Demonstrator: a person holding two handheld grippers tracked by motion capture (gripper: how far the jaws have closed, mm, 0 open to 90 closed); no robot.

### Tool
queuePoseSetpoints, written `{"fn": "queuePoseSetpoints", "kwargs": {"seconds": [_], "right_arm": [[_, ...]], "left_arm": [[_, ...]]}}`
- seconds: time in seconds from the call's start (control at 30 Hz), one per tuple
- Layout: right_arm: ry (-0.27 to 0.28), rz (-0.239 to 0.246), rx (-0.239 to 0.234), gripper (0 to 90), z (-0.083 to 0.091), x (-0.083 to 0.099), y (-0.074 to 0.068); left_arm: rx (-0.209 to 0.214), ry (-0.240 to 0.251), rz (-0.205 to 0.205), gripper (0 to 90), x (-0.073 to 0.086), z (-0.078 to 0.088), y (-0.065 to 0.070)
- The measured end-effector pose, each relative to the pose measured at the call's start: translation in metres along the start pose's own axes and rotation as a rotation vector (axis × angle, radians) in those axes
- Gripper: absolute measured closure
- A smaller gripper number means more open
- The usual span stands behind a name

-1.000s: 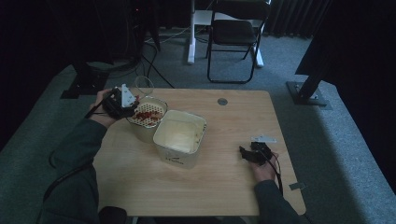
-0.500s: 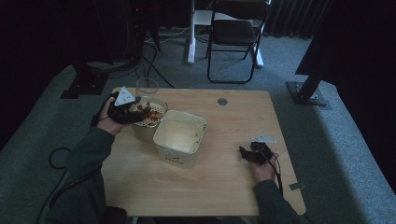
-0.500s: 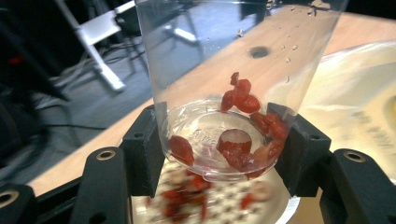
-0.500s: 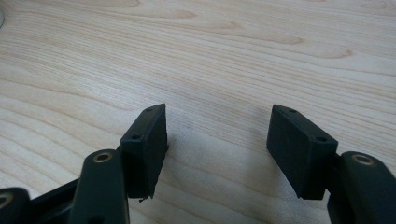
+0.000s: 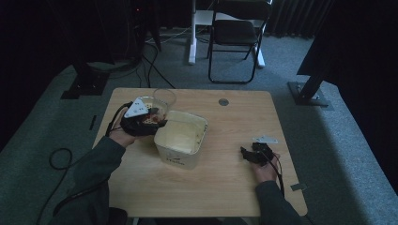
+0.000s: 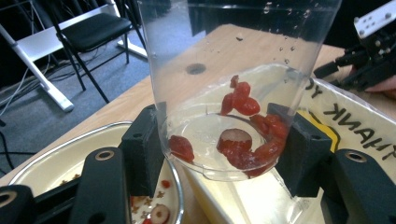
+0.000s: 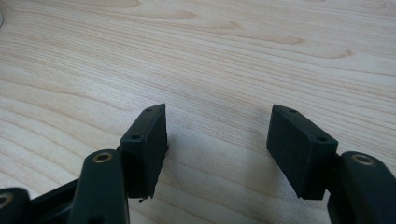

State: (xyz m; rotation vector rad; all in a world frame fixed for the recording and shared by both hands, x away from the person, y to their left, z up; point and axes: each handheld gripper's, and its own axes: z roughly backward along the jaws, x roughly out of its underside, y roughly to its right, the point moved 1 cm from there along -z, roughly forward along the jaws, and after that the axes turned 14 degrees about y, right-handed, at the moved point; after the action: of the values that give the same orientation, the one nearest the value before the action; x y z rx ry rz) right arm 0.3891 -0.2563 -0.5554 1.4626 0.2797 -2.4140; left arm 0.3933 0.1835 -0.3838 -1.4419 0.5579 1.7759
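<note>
My left gripper (image 6: 219, 154) is shut on a clear plastic cup (image 6: 233, 93) with red fruit pieces (image 6: 243, 135) lying at its bottom. In the high view the cup (image 5: 164, 99) is held at the far left of the table, between a metal-rimmed bowl (image 6: 70, 161) and a white square tub (image 5: 176, 158). The bowl holds a few cereal bits and red pieces. The tub (image 6: 359, 116) carries black lettering on its side. My right gripper (image 7: 217, 140) is open just above bare wood, with nothing between its jaws. In the high view it (image 5: 245, 153) rests to the right of the tub.
The wooden table (image 5: 234, 187) has a round grommet (image 5: 223, 101) near its far edge. A black chair (image 5: 237, 33) and stand legs are on the carpet beyond the table. Cables trail down the table's left side.
My left gripper has moved right and toward the person with the cup, closer to the white tub. The right gripper has stayed put.
</note>
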Motion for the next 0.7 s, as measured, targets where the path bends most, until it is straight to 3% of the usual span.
{"fn": "queuePoseSetpoints", "kwargs": {"seconds": [0.1, 0.23, 0.3, 0.7], "right_arm": [[0.0, 0.0, 0.0, 37.7, 0.0, 0.0, 0.0], [-0.002, -0.002, 0.001, 37.7, 0.0, 0.0, 0.0], [0.0, -0.002, 0.001, 37.8, 0.0, 0.0, 0.0], [-0.001, -0.002, 0.001, 37.7, 0.0, 0.0, 0.0]], "left_arm": [[0.035, -0.007, -0.004, 39.5, 0.001, -0.005, 0.006], [0.093, -0.074, -0.013, 15.3, 0.003, -0.014, 0.011], [0.09, -0.091, -0.026, 14.6, 0.005, -0.015, 0.012], [0.025, -0.052, -0.009, 14.7, 0.004, -0.003, 0.002]]}}
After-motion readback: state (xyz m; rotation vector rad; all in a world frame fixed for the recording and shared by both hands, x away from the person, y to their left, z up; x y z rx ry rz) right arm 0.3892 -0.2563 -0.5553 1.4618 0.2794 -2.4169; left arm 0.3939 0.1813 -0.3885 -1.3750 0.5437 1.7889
